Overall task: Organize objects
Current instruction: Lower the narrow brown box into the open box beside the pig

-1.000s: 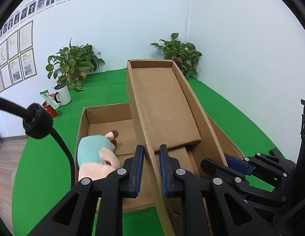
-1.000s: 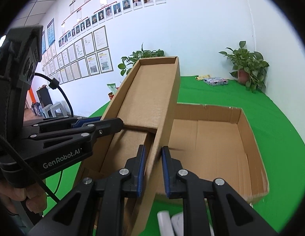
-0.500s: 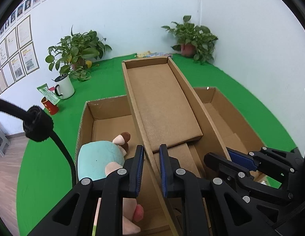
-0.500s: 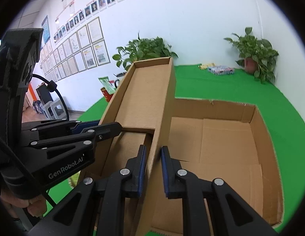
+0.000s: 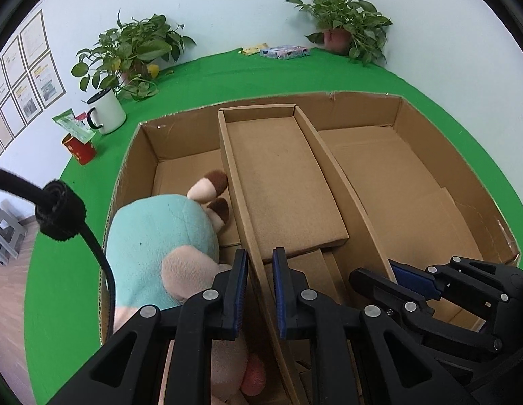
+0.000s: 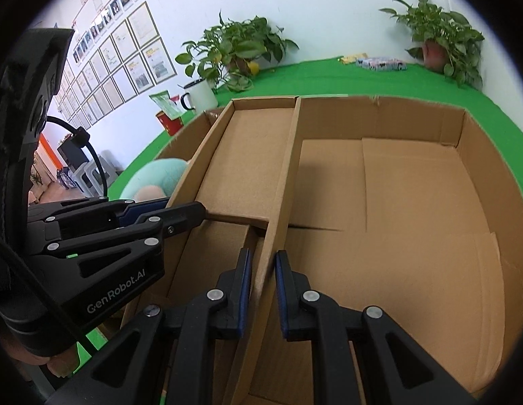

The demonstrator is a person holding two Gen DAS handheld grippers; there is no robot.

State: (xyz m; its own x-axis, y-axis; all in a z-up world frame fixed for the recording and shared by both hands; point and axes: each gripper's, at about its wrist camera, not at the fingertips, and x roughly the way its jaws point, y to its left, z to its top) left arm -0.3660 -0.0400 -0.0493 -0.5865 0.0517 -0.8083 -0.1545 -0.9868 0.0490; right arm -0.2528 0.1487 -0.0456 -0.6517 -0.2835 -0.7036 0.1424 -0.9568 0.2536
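A narrow cardboard tray [image 5: 281, 182] lies inside a big open cardboard box [image 5: 457, 155], running down its middle. My left gripper [image 5: 259, 290] is shut on the tray's left wall. My right gripper [image 6: 263, 290] is shut on the tray's right wall [image 6: 281, 182]; it also shows in the left wrist view [image 5: 393, 276]. A teal and beige plush toy [image 5: 163, 246] lies in the box's left part, touching the tray; it shows in the right wrist view [image 6: 156, 179] too. The box's right part [image 6: 410, 209] holds nothing.
The box rests on a green table cloth [image 5: 227, 74]. At the back left stand a white mug [image 5: 107, 111], a red cup [image 5: 79, 148] and a potted plant [image 5: 133, 50]. Another plant [image 5: 345, 27] and a flat packet [image 5: 285, 51] are at the back right.
The tray has come down from a steep tilt to lie nearly flat inside the box. Both grippers moved down and forward with it, keeping their hold.
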